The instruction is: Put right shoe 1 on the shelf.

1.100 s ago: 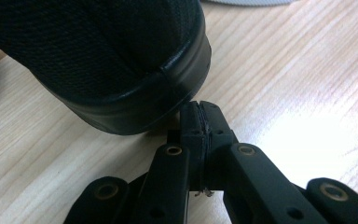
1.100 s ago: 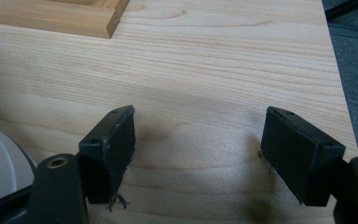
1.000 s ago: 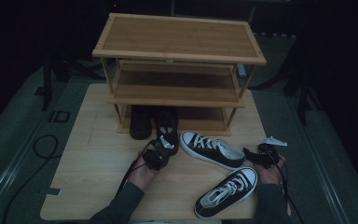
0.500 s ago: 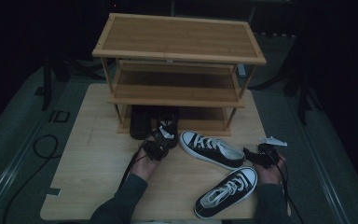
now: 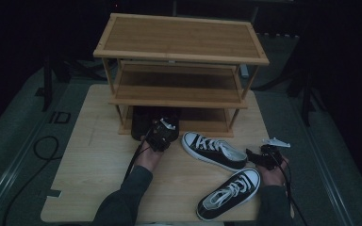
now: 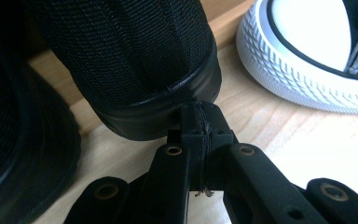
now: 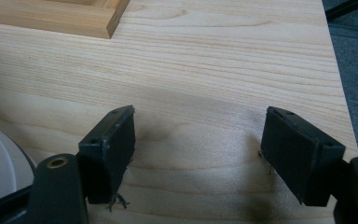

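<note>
Under your wooden rack (image 5: 179, 47) sit two all-black woven shoes (image 5: 153, 120). Beside the rack you see two black sneakers (image 5: 214, 150) with white soles and white laces.

Black shoes (image 5: 153, 120): fronts hidden under the rack's (image 5: 179, 101) bottom shelf in the high view; too dark there to tell the pair apart.
Black shoe heel (image 6: 135, 70): cut off by the top edge in the left gripper view.
White-soled sneaker (image 6: 307, 56): cut off at the right edge.
Left gripper (image 5: 161, 135): jaws too small to read from above.
</note>
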`<state>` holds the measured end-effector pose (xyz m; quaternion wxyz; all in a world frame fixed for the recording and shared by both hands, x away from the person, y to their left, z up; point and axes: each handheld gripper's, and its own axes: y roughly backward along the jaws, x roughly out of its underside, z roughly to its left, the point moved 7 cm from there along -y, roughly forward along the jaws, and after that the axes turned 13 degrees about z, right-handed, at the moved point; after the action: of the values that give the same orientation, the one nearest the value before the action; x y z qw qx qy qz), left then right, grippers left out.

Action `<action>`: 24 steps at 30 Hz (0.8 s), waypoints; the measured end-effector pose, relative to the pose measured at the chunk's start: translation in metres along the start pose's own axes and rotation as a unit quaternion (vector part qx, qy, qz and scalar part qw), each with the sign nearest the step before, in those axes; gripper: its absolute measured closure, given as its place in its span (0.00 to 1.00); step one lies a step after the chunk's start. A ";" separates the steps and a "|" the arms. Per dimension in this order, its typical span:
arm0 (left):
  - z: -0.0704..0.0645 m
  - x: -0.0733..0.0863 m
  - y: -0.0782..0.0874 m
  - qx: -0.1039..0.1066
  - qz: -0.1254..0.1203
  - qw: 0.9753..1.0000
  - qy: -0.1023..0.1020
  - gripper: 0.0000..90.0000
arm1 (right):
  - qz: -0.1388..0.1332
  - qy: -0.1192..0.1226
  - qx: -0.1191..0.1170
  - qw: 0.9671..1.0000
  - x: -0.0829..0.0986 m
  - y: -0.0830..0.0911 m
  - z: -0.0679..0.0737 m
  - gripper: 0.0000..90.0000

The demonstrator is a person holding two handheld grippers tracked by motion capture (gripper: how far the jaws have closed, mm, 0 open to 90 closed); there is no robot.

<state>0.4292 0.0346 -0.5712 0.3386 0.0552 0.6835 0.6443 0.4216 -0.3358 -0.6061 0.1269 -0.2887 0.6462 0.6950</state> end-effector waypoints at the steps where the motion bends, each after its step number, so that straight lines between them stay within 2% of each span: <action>1: 0.001 -0.001 -0.001 -0.003 0.001 1.000 -0.002 0.99 | 0.000 0.000 0.000 1.000 0.000 0.000 0.000 0.29; 6: 0.005 -0.006 -0.005 -0.005 -0.006 1.000 0.004 0.99 | 0.000 0.000 0.000 1.000 0.000 0.000 0.000 0.29; 9: 0.008 -0.007 -0.007 0.002 -0.012 1.000 0.008 0.99 | 0.000 0.000 0.000 1.000 0.000 0.000 0.000 0.29; 12: 0.011 -0.005 -0.005 0.000 -0.012 1.000 0.012 0.98 | 0.000 0.001 0.000 1.000 0.000 0.000 0.000 0.29; 16: 0.020 0.006 0.004 -0.005 -0.019 1.000 0.019 0.97 | 0.000 0.000 0.000 1.000 0.000 0.000 0.000 0.29; 19: 0.033 0.018 0.015 -0.009 -0.031 0.999 0.036 0.99 | 0.000 0.001 0.000 1.000 0.000 0.000 0.000 0.29; 24: 0.055 0.042 0.030 -0.024 -0.034 0.998 0.053 0.99 | 0.000 0.000 -0.001 1.000 0.000 0.000 0.000 0.29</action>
<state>0.4161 0.1074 -0.5568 0.3247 -0.0110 0.6862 0.6508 0.4218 -0.3357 -0.6061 0.1263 -0.2889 0.6459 0.6953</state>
